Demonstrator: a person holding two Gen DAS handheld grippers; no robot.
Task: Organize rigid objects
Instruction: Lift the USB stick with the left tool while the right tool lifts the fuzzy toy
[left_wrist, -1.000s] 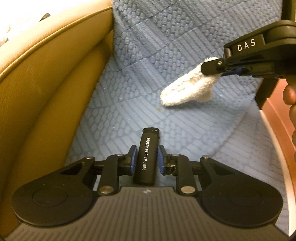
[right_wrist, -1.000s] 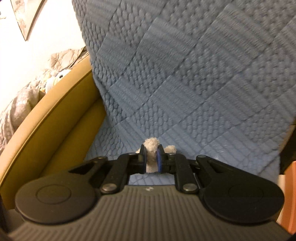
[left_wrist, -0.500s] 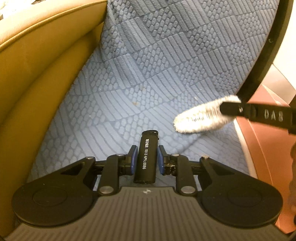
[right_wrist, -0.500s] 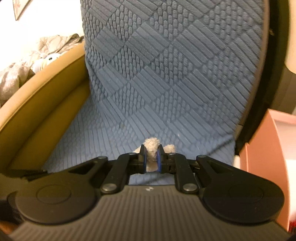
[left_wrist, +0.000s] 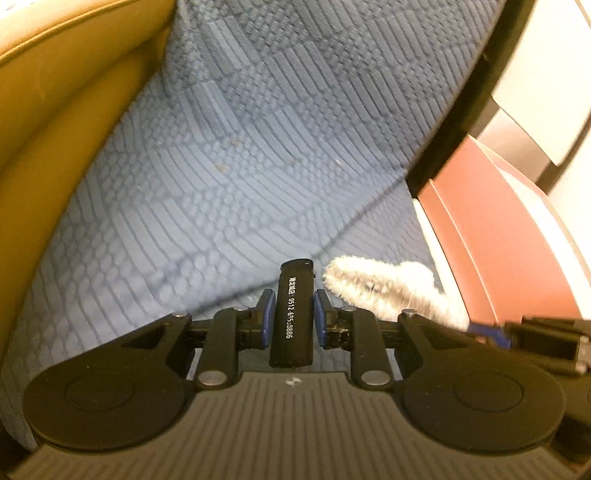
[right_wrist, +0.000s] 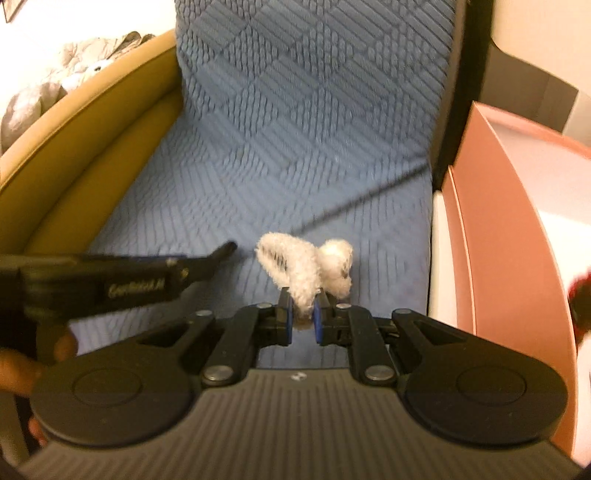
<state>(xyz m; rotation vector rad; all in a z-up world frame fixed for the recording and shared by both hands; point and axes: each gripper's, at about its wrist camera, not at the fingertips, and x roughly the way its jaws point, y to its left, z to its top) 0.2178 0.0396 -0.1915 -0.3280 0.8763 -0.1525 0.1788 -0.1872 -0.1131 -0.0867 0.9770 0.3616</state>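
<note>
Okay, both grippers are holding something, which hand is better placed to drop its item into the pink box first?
Probably the right. The right gripper, shut on the fluffy white toy, sits beside the pink box. The left gripper, shut on the black lighter, is over the blue seat cover, farther from the box.

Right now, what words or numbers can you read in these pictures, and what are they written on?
"0512-695..." then digits too blurred to be sure of, after some small characters I cannot read: white print along the black lighter in the left gripper.
Gold lettering on the side of the left gripper, in the right camera's view: too blurred to read.
The fluffy white toy in the right gripper: no writing.
</note>
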